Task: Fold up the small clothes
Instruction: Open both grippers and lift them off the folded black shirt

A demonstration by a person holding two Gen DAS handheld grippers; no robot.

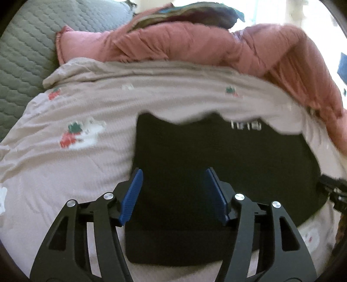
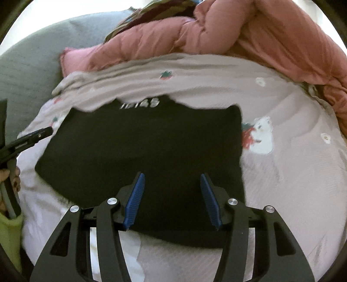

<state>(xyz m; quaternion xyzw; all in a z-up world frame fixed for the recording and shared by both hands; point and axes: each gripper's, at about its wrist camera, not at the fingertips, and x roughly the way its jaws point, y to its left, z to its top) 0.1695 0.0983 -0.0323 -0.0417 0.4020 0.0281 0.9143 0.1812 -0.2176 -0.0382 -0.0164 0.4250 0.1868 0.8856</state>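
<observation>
Item: black garment (image 1: 216, 164), folded flat, white lettering (blurred, unreadable) near its far edge.
Location: lying on a pale printed bed sheet (image 1: 76, 108) with strawberry and white animal motifs, in the middle of the near part of the bed.
Left hand-held gripper (image 1: 173, 195): blue pads (image 1: 132, 195) apart, nothing between them; poised over the garment's near left part.
Right hand-held gripper (image 2: 172, 199): blue pads (image 2: 135, 199) apart, nothing clamped; poised over the garment's near right part.
Surroundings: pink quilted duvet (image 1: 173, 43) bunched along the far side; grey quilted cover (image 1: 21, 54) at far left; multicoloured cloth (image 1: 184, 13) beyond the duvet.
Person: a hand (image 2: 9, 180) and a lime-green sleeve (image 2: 9, 234) at the left edge of the right wrist view.
</observation>
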